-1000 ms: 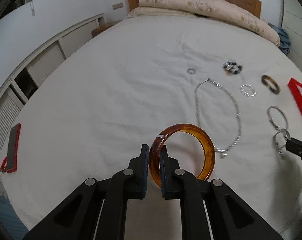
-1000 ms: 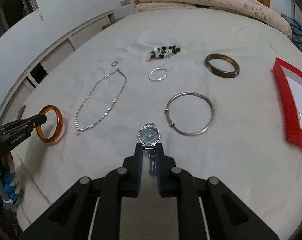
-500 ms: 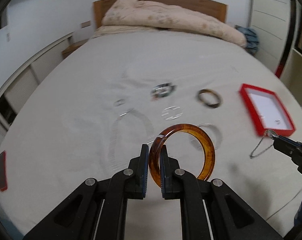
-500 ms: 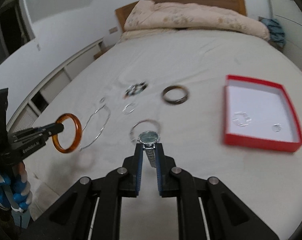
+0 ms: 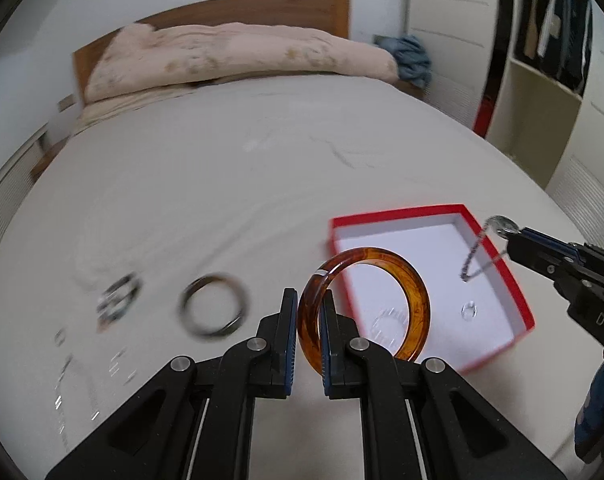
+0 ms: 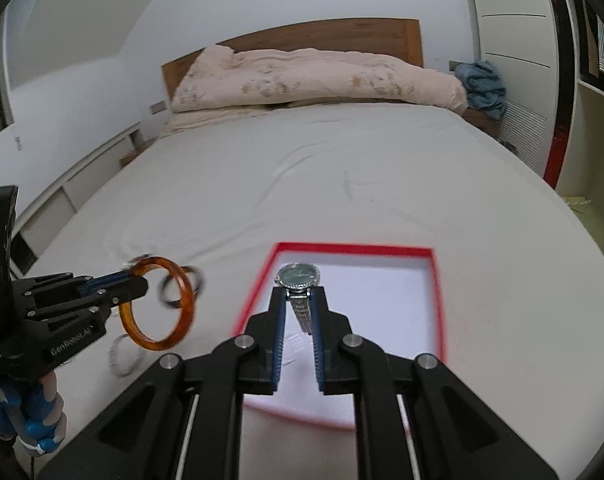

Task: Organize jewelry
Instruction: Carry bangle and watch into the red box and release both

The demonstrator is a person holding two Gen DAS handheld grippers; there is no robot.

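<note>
My left gripper is shut on an amber bangle, held upright in the air just left of a red box with a white floor. In the right wrist view the left gripper holds the bangle left of the box. My right gripper is shut on the band of a silver watch with a dark face, held over the box. The watch also hangs from the right gripper above the box's right rim. Two small clear pieces lie in the box.
On the white bed sheet left of the box lie a dark bangle, a beaded bracelet and blurred silver chains. A folded duvet and headboard stand at the far end. A wardrobe is at right.
Both grippers have swung right with their loads: the red box has come from the far right to just ahead. The watch now hangs over the box, and the bangle is beside it.
</note>
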